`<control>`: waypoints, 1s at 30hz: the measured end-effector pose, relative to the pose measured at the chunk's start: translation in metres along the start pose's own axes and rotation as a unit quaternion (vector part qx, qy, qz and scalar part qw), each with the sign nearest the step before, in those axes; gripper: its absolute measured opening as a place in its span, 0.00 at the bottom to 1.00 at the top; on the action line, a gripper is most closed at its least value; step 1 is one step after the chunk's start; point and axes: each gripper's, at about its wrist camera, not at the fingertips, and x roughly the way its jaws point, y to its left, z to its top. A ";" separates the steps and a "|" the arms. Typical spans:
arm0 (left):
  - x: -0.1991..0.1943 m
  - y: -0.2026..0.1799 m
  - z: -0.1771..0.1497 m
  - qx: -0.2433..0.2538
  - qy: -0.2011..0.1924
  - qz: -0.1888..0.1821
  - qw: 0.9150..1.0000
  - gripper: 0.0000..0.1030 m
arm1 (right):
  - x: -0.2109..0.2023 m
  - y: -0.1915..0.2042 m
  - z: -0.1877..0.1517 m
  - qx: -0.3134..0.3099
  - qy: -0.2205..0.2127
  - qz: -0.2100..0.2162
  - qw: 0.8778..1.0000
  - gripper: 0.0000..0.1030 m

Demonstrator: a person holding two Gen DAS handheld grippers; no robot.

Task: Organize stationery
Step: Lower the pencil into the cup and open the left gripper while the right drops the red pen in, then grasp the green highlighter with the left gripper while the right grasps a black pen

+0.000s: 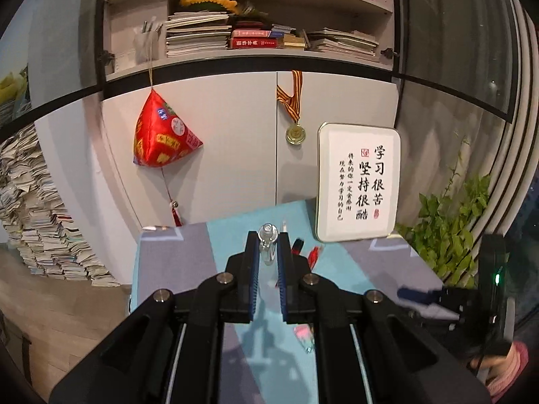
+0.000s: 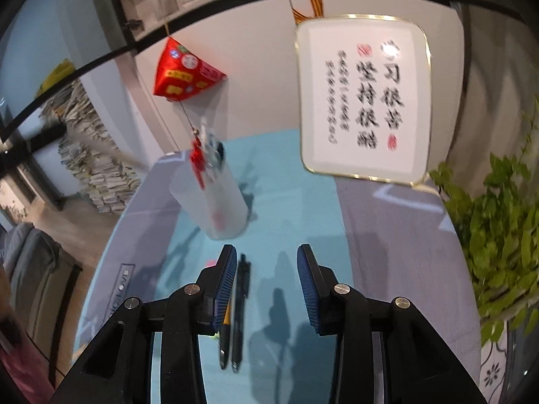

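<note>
Nearest the left wrist camera, the left gripper (image 1: pixel 268 239) has its jaws clenched on a clear pen (image 1: pixel 267 244), lifted above the tabletop (image 1: pixel 168 269), its lower end hidden between the blue pads. The right gripper (image 2: pixel 266 262) hangs with jaws released and nothing between them, over a black pen (image 2: pixel 240 309) and a yellow-barrelled pen (image 2: pixel 225 333) lying side by side, partly covered by its left finger. Farther back a frosted pen cup (image 2: pixel 215 198) stands blurred, its contents hard to make out, before a framed calligraphy sign (image 2: pixel 363 101).
</note>
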 end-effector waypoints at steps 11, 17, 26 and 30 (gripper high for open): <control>0.059 -0.012 -0.008 0.015 0.076 0.004 0.997 0.08 | 0.013 -0.013 -0.009 0.008 0.026 0.007 1.000 0.36; 0.078 -0.013 -0.013 0.013 0.098 0.010 0.995 0.08 | 0.020 -0.011 -0.012 0.009 0.038 0.013 0.999 0.36; 0.098 -0.019 -0.028 0.024 0.126 0.020 0.992 0.12 | 0.027 -0.005 -0.015 0.004 0.051 0.014 0.999 0.36; 0.089 -0.020 -0.036 0.027 0.118 0.035 0.992 0.17 | 0.031 -0.002 -0.017 -0.005 0.060 0.010 0.998 0.36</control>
